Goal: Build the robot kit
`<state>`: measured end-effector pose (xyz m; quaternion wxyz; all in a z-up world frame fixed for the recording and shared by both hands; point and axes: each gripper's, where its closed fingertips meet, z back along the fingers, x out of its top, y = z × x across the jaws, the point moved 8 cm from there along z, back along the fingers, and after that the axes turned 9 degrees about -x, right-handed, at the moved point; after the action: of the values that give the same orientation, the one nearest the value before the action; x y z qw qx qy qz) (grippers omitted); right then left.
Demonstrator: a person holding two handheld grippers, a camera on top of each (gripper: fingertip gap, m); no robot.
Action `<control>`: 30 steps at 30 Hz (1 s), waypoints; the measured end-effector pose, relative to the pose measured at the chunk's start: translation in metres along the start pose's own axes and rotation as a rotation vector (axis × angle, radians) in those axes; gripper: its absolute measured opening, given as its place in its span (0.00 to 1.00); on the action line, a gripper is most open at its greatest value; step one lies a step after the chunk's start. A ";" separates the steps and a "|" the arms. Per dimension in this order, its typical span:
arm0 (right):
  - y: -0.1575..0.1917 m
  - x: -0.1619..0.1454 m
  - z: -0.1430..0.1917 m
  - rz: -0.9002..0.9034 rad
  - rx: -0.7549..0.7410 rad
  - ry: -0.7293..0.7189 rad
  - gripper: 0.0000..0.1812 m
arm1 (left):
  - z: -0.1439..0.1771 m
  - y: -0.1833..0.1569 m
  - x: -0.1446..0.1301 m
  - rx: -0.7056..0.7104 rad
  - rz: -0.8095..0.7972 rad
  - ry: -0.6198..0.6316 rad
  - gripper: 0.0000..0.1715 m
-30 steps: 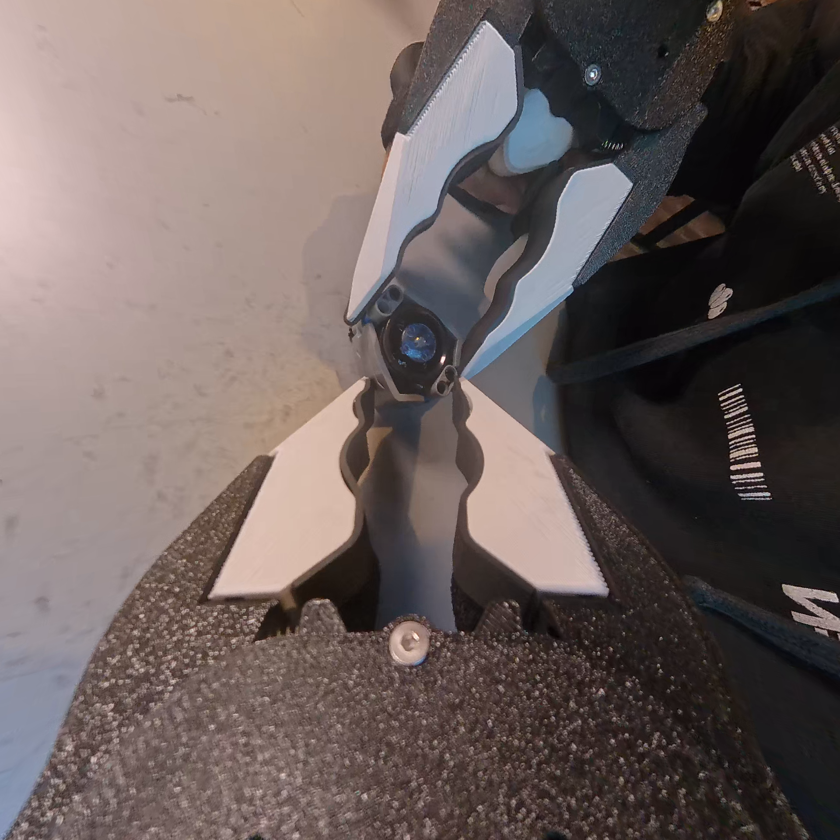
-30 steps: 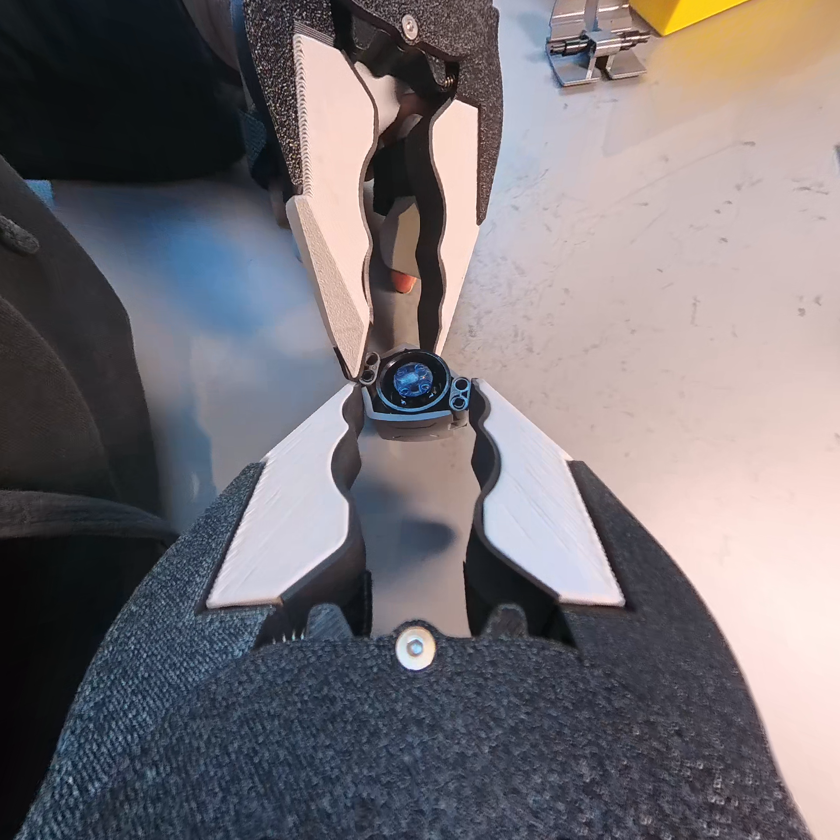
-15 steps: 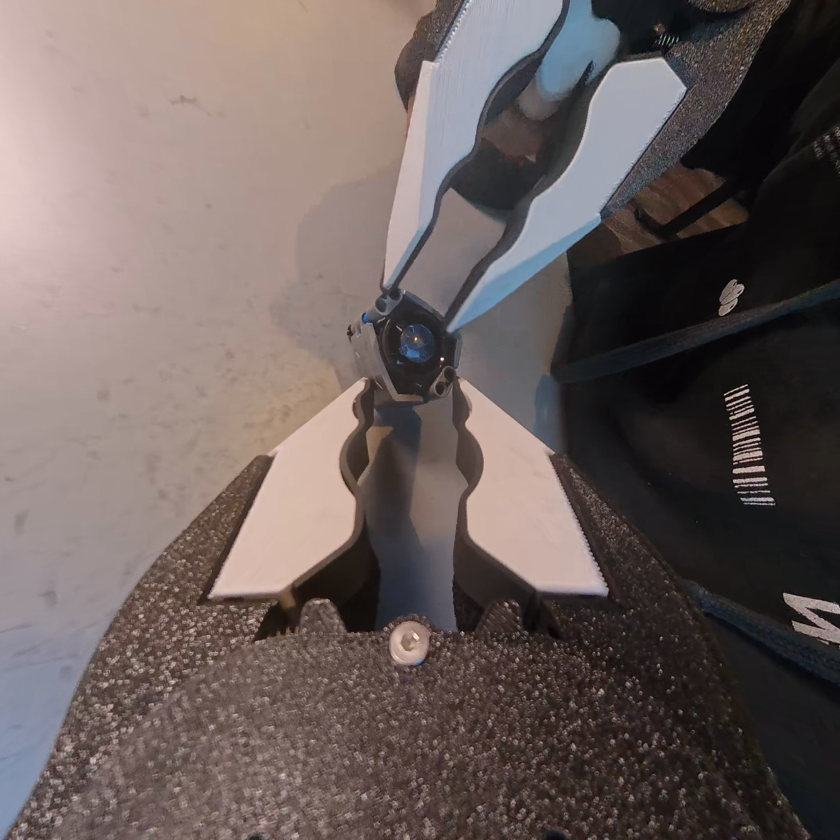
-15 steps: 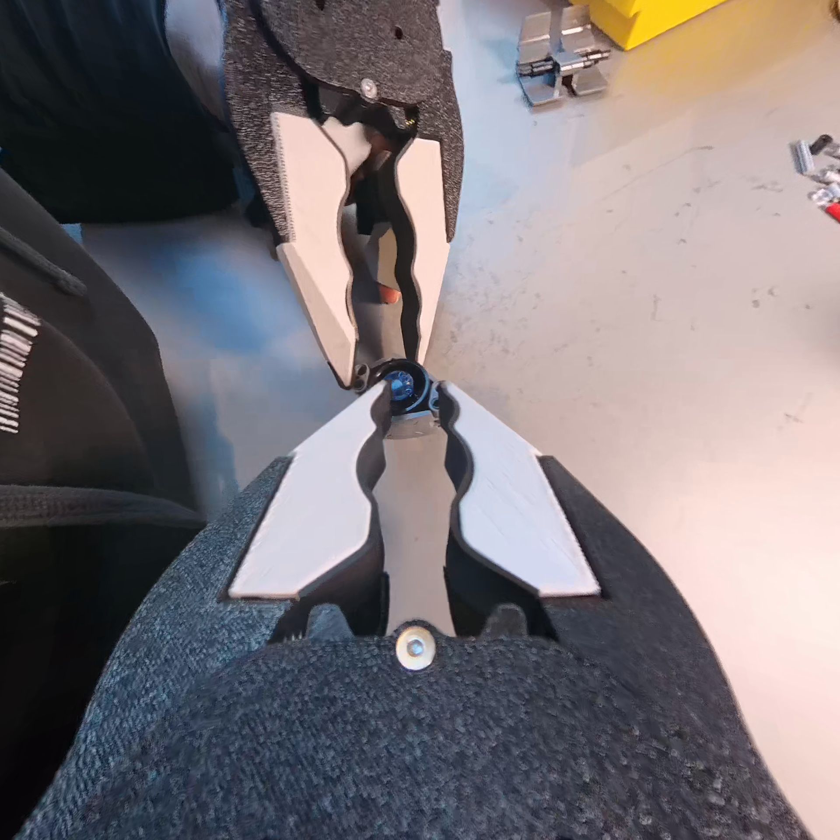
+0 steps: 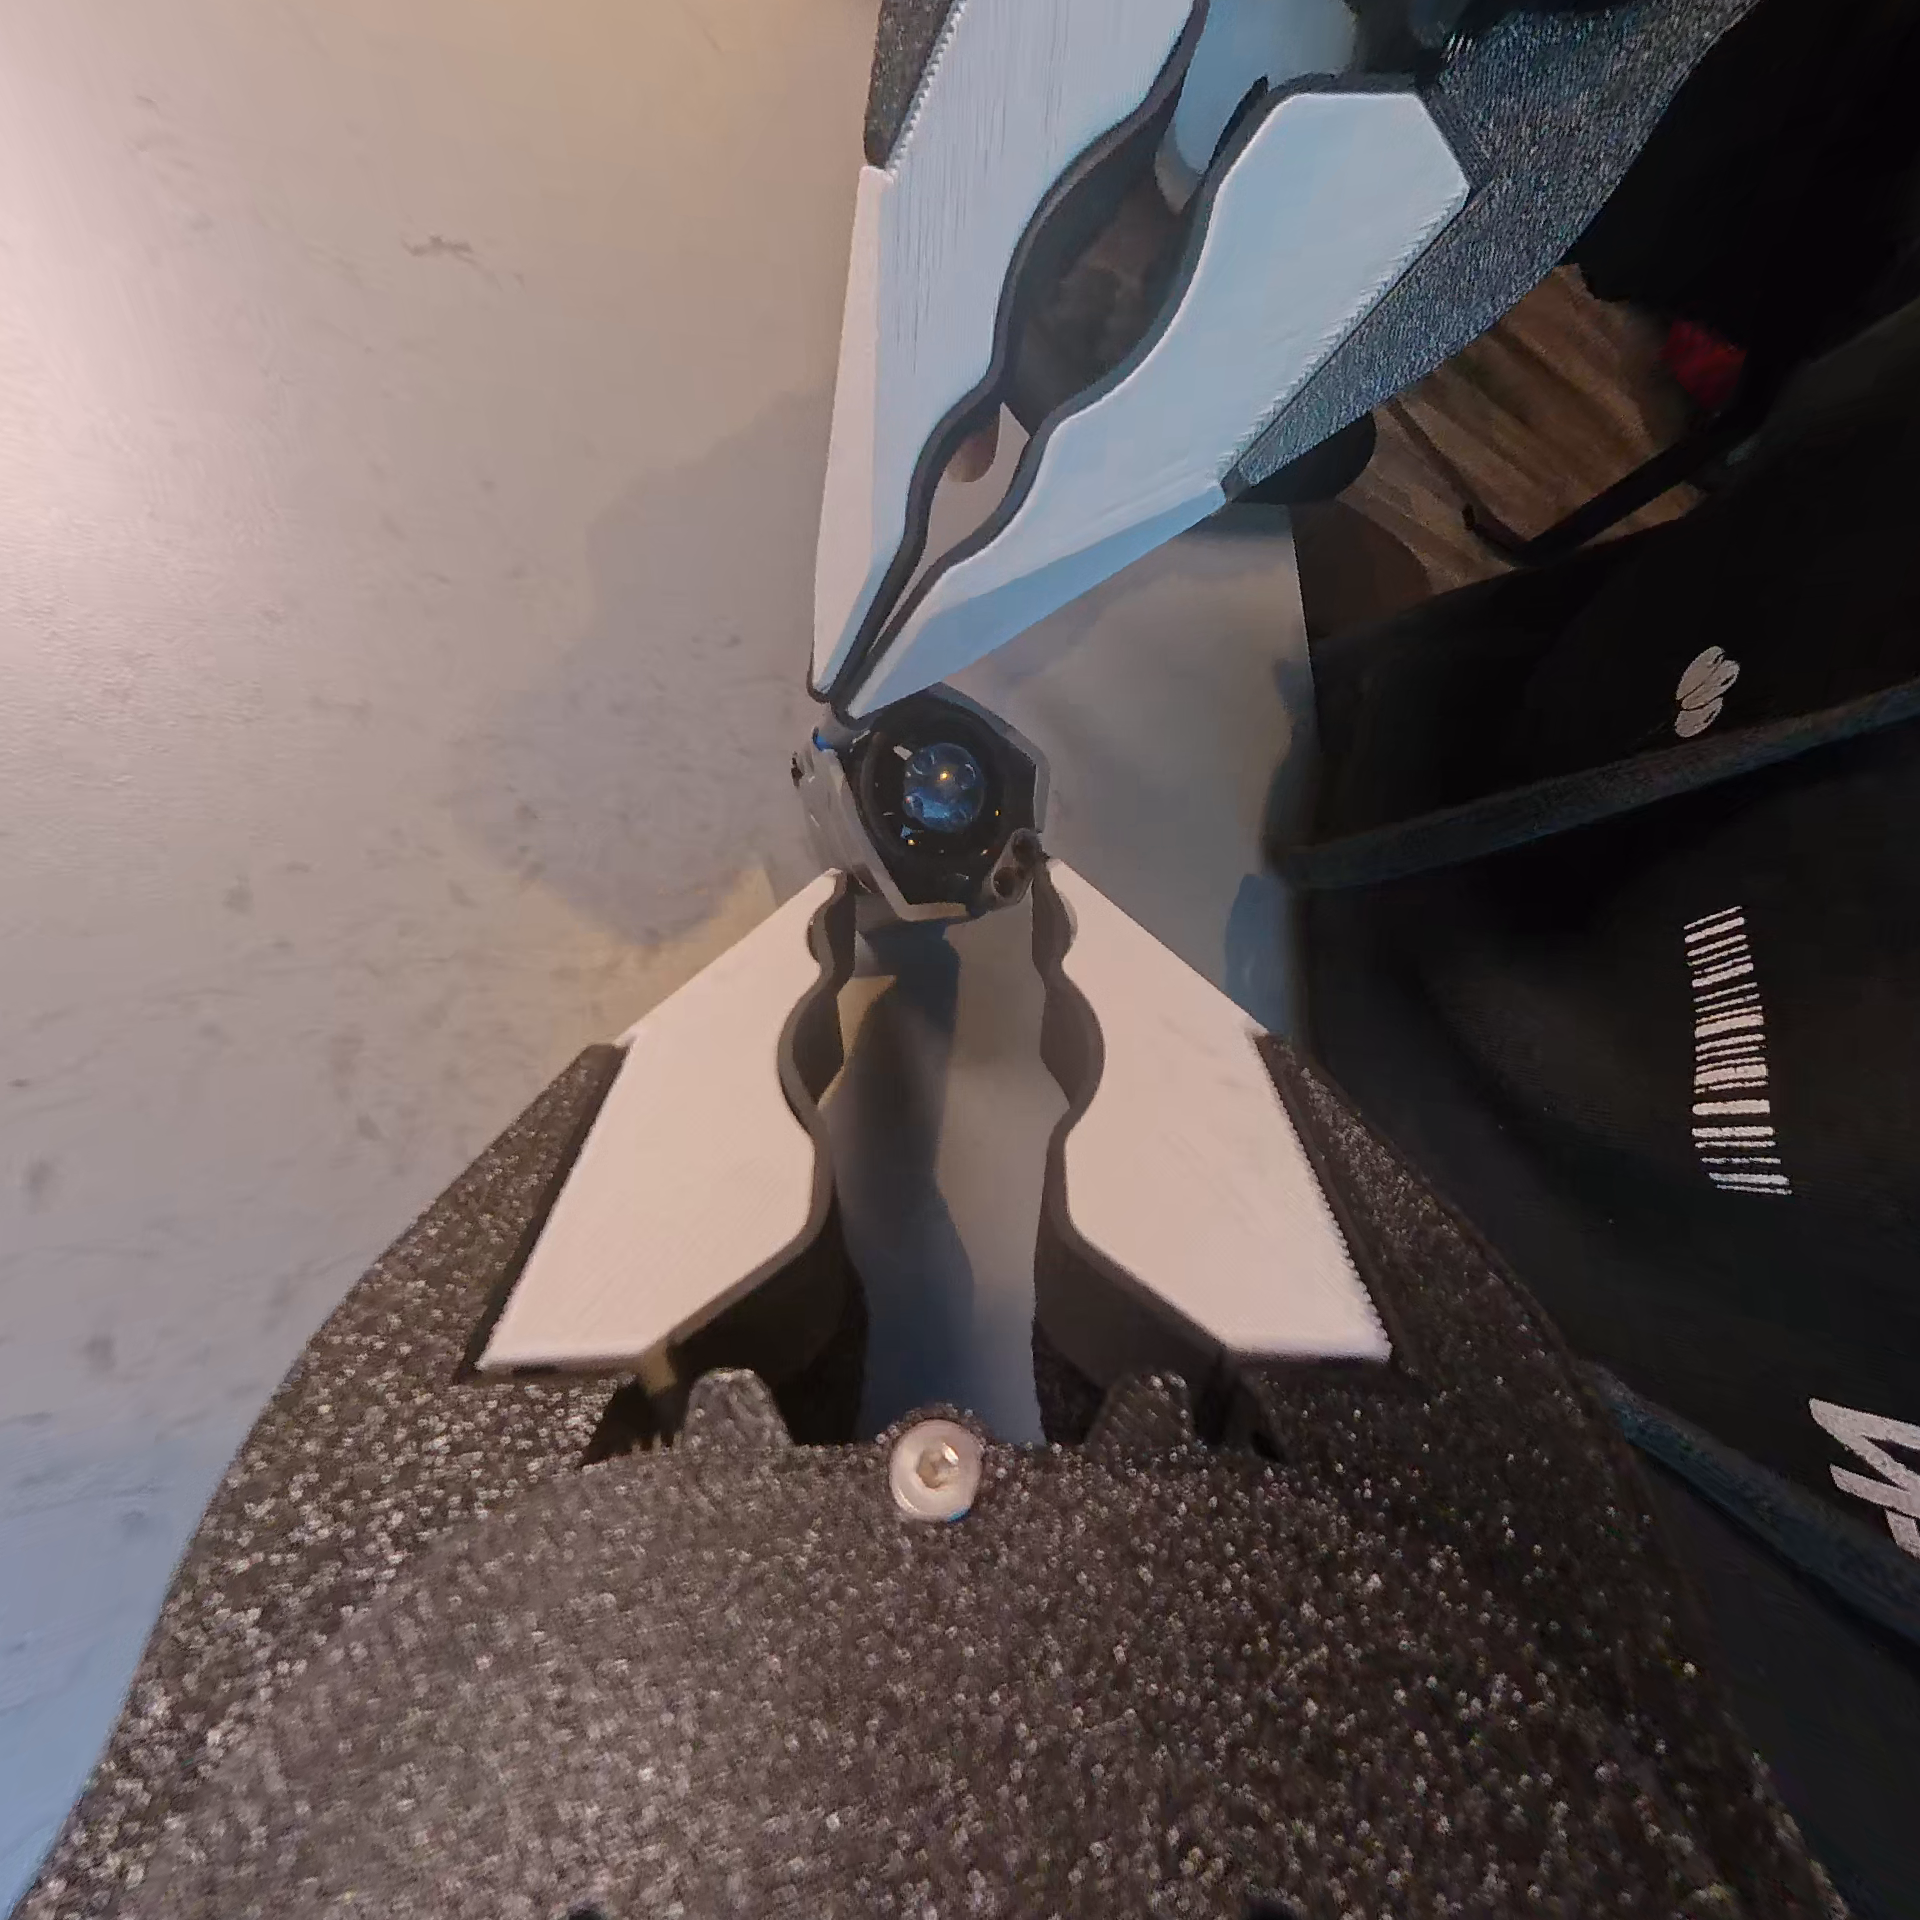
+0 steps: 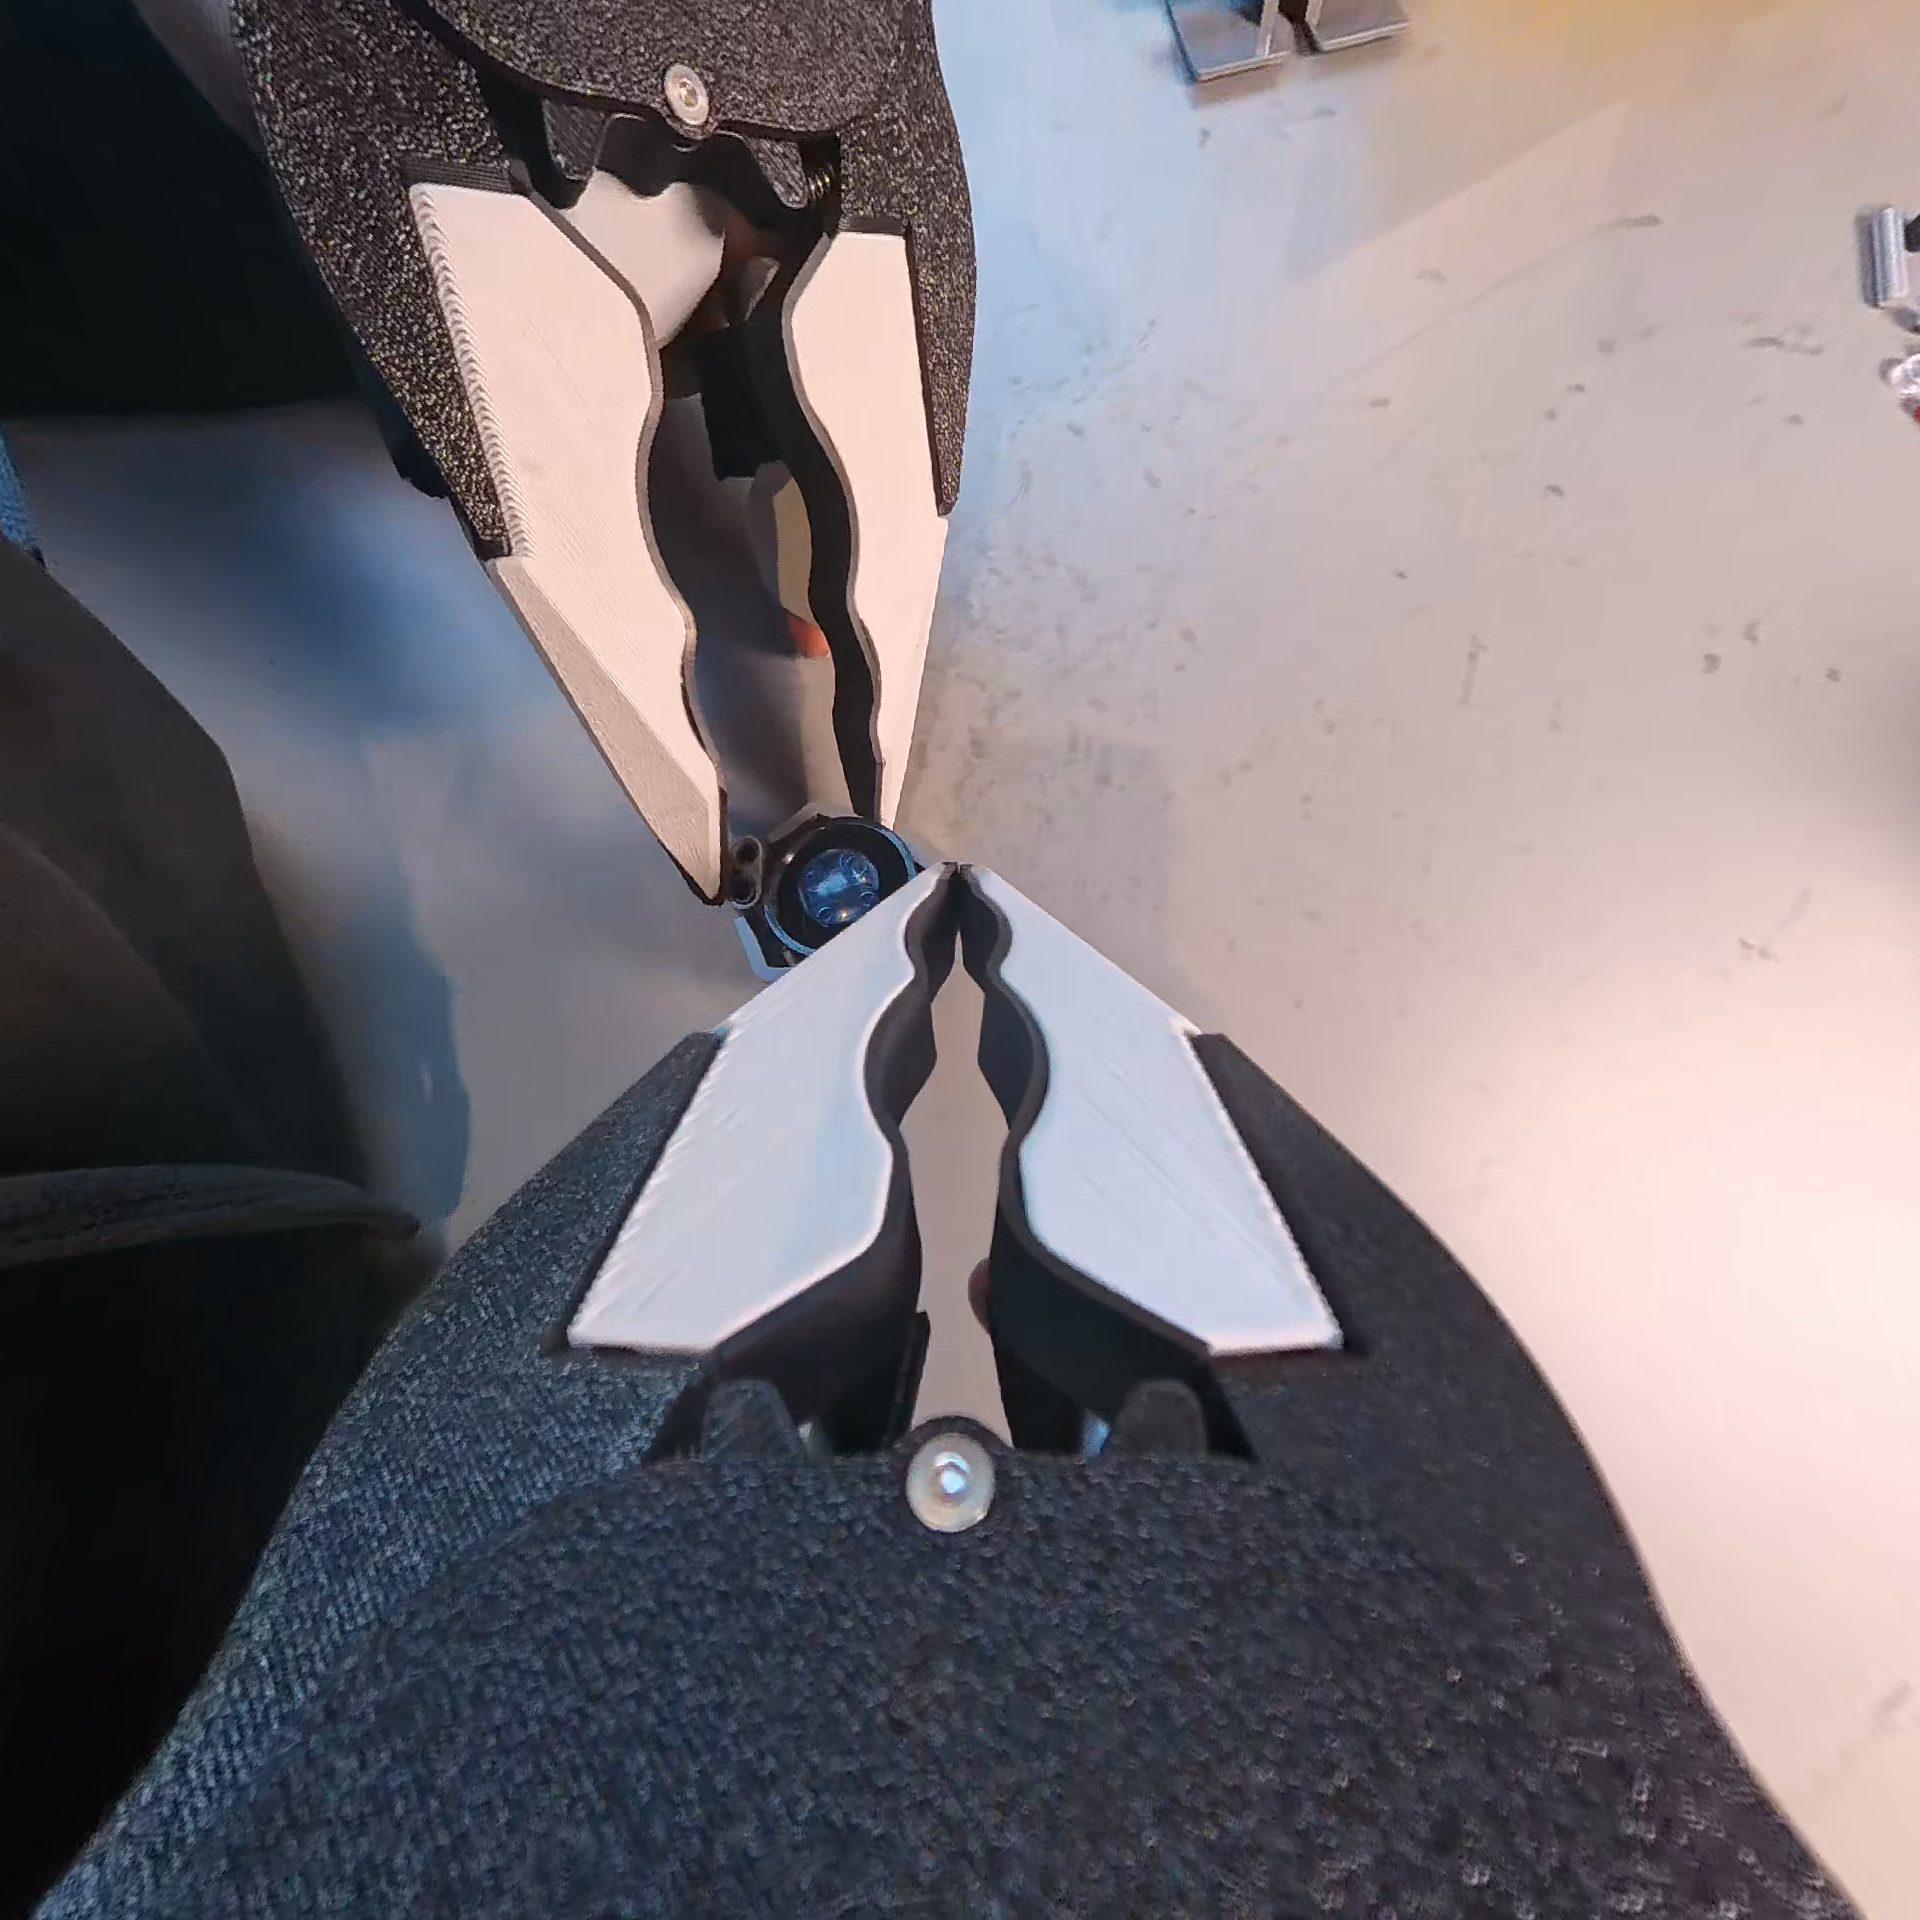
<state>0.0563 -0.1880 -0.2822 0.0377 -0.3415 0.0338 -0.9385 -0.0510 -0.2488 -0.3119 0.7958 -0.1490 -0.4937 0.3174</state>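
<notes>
Left gripper (image 5: 940, 883), white-fingered with a speckled black body: fingers pinched on a small black-and-silver housing with a blue glass lens (image 5: 930, 805), held just above the pale scuffed tabletop (image 5: 364, 623). Right gripper (image 6: 956, 873), same build: white tips closed together on nothing, touching the housing's edge from the opposite side. Black fabric with white printed marks (image 5: 1662, 1039) lies beside both. Farther off, silver metal clamp parts (image 6: 1278, 42) sit at the table's far edge.

Black lens part (image 5: 930, 805) with blue glass; white-fingered speckled-black left tool (image 5: 940, 899).
</notes>
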 end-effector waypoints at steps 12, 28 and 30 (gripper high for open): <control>0.002 -0.005 0.000 -0.024 -0.022 -0.052 0.00 | -0.001 -0.001 -0.002 0.022 -0.044 -0.003 0.19; 0.015 -0.008 0.006 0.143 -0.006 0.078 0.29 | -0.005 -0.003 0.002 0.072 0.012 -0.022 0.19; 0.014 -0.007 0.001 0.186 -0.008 0.080 0.25 | -0.005 -0.003 0.003 0.082 0.022 -0.032 0.19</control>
<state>0.0630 -0.2012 -0.2872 0.1218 -0.2994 0.0706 -0.9437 -0.0448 -0.2487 -0.3111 0.7896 -0.1164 -0.4914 0.3486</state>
